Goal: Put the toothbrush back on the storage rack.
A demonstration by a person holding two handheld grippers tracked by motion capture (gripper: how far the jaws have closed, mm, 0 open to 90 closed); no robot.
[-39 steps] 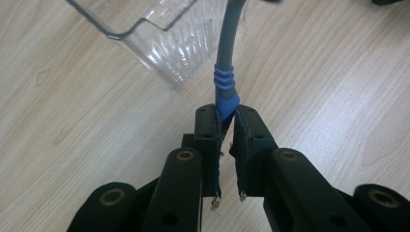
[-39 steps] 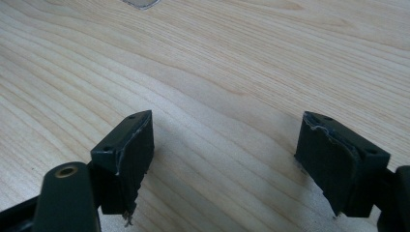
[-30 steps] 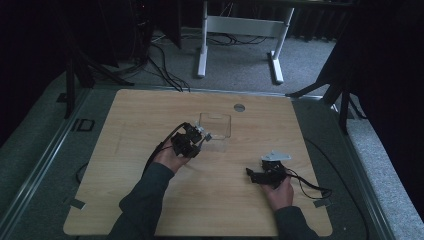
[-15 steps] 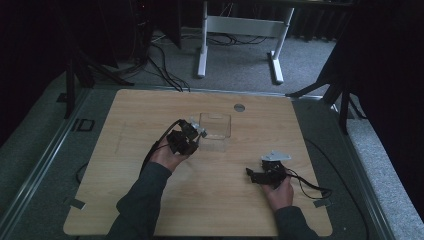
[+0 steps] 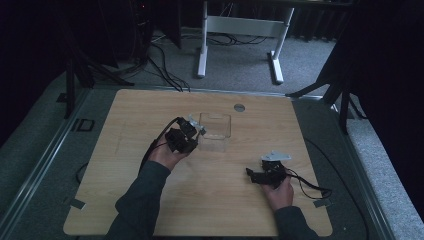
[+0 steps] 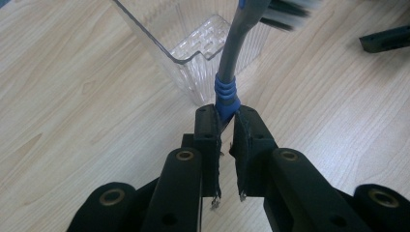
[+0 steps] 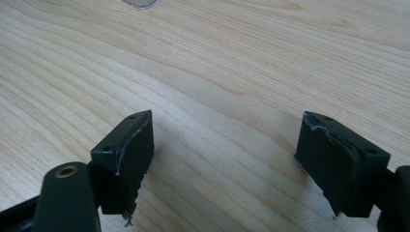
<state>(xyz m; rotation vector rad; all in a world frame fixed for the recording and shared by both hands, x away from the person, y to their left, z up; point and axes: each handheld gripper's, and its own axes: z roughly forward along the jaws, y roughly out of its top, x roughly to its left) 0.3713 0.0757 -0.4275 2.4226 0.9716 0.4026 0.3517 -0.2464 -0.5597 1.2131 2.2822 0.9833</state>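
My left gripper (image 5: 187, 136) (image 6: 226, 116) is shut on a toothbrush (image 6: 231, 58) with a grey handle and a blue ribbed grip. The brush rises from the jaws, and its dark bristled head is at the top edge of the left gripper view. It leans over the near corner of a clear plastic container (image 6: 193, 43) (image 5: 216, 131) standing on the wooden table (image 5: 150, 105). My right gripper (image 5: 251, 176) (image 7: 225, 145) rests low over the table at the front right, open, with bare wood between its jaws.
A small round grommet (image 5: 239, 107) sits in the tabletop behind the container. One jaw of the right gripper (image 6: 384, 38) shows far off in the left gripper view. Cables trail from both grippers. Dark stands and white table legs (image 5: 202, 45) are beyond the far edge.
My left hand has shifted slightly to the left with the toothbrush still gripped. The right hand has stayed where it was.
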